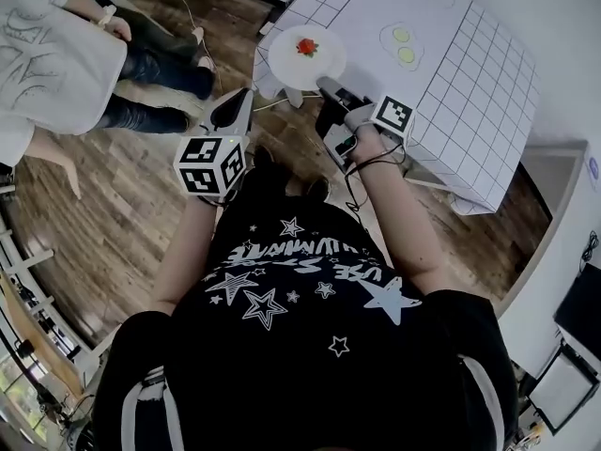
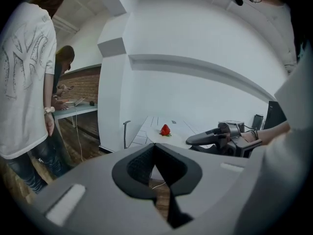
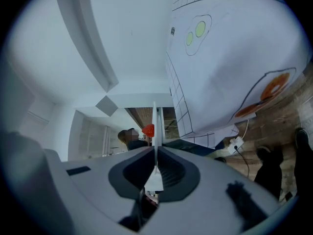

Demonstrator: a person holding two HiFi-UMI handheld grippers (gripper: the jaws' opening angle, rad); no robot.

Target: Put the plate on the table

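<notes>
Lettering on your star-printed shirt [image 1: 310, 280] is unreadable. Your left gripper [image 1: 242, 101] is pressed together, holding nothing. Your right gripper [image 1: 324, 85] pinches the rim of the round white plate [image 1: 326, 62], which carries a strawberry [image 1: 307, 47], at the corner of the grid-clothed desk [image 1: 470, 73].

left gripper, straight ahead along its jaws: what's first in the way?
Likely the plate, strawberry on it, held by the right gripper; nothing shows nearer to the left gripper, but depth is unclear.
</notes>
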